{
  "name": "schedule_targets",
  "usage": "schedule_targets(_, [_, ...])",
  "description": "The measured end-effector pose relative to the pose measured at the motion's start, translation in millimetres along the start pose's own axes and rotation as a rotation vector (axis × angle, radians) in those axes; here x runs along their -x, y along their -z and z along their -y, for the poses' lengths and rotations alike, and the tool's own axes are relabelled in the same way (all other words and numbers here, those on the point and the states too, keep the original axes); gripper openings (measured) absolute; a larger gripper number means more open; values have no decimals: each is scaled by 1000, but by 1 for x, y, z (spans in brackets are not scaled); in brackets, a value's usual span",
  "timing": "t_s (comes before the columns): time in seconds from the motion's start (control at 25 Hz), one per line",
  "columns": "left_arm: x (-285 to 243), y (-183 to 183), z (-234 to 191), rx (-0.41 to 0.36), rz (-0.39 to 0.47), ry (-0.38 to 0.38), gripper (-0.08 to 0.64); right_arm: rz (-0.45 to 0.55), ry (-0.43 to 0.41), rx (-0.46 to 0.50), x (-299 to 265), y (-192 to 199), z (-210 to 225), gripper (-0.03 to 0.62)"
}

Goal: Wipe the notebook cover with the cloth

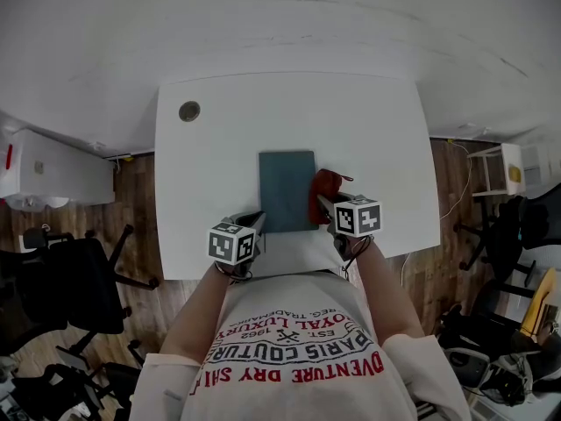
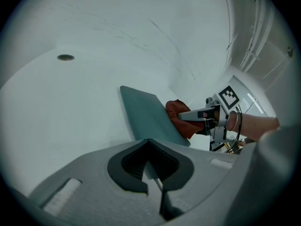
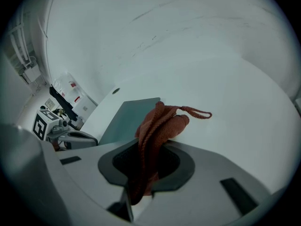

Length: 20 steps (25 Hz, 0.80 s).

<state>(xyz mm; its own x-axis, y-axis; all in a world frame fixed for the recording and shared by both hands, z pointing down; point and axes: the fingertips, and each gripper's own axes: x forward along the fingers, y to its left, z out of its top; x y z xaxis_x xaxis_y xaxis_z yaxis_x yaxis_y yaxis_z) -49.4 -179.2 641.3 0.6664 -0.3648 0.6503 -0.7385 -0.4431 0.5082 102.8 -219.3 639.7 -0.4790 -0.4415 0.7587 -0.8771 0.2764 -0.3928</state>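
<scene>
One notebook (image 1: pixel 287 191); one cloth (image 1: pixel 327 182) in right claw (image 1: pixel 323 203)

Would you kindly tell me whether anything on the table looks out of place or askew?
Nothing stands out. The notebook lies flat and square on the white table, the red cloth is bunched in the right gripper at its right edge, and the left gripper sits shut by its near left corner.
</scene>
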Motion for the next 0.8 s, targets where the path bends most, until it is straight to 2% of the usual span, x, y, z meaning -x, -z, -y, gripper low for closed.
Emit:
schedule_targets(0.24, [1,1,-1,2,-1,1,9,-23,108,19,13,5,18,75])
schedule_targets(0.32, [1,1,-1,7,-4,3,9,-14,113,27,19,3,16,75])
schedule_targets(0.44, [1,1,-1,10,-7,5,9,12,81,49,26,-3,0,75])
schedule_targets(0.6, [1,0,-2,10,-7,4,9,21,-4,85,23,-7,-39,75])
schedule_targets(0.8, [-1,2,0,16,-11,14,9,-45,-117,153,6,10,-92,75])
